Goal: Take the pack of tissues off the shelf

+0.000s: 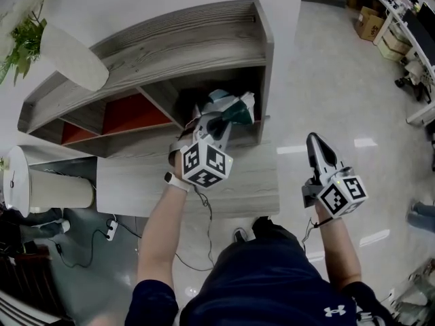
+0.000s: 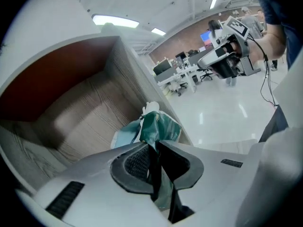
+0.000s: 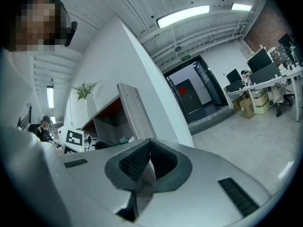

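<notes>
Bright, even light reaches me from ceiling strips [image 3: 182,14] above the right fingers [image 3: 135,161]; glare streaks the floor [image 2: 241,110] beyond the left fingers [image 2: 137,163]. Both gripper views warp and darken at their edges.

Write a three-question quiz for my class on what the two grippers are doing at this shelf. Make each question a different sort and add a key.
1. True or false: the left gripper has its fingers shut on the pack of tissues.
2. Where is the right gripper? A) inside the shelf; B) out over the floor, apart from the shelf; C) on the pack of tissues.
3. Fill the blank: the right gripper's fingers are together and hold ____.
Key: 1 true; 2 B; 3 nothing.
</notes>
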A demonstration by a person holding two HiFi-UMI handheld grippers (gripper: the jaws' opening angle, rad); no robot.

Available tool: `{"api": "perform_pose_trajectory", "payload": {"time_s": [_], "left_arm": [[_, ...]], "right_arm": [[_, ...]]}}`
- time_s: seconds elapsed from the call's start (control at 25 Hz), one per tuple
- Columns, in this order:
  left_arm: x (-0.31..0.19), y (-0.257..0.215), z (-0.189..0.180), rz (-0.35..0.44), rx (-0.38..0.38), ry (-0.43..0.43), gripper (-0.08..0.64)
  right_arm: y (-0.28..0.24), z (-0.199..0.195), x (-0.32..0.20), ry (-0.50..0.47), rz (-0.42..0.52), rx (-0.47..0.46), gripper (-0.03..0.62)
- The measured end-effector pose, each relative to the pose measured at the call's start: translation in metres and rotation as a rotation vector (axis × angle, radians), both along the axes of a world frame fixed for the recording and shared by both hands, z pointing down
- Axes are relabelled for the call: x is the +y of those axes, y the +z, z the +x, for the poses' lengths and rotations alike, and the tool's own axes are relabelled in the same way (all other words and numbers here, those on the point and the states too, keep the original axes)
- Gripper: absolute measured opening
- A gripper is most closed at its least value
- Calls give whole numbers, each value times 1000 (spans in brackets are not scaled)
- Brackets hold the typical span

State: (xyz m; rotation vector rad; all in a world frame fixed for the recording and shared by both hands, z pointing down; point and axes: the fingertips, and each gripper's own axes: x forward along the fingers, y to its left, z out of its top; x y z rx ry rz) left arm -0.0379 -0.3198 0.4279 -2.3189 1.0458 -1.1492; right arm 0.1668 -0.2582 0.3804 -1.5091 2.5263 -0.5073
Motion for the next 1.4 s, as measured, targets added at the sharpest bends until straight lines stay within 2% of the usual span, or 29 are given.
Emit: {"api": "perform_pose_trajectory", "payload": {"time_s": [0.24, 0.84, 1.4], "left_arm": [[25, -15, -8, 47, -9, 6, 58], [101, -24, -10, 95, 8, 18, 58], [139, 17, -19, 58, 22, -20, 58]], "right_arm": [[-9, -6, 11, -3, 28, -1, 12], [-11, -12, 52, 5, 28, 7, 12], [-2, -19, 68, 9, 5, 6, 12]]}}
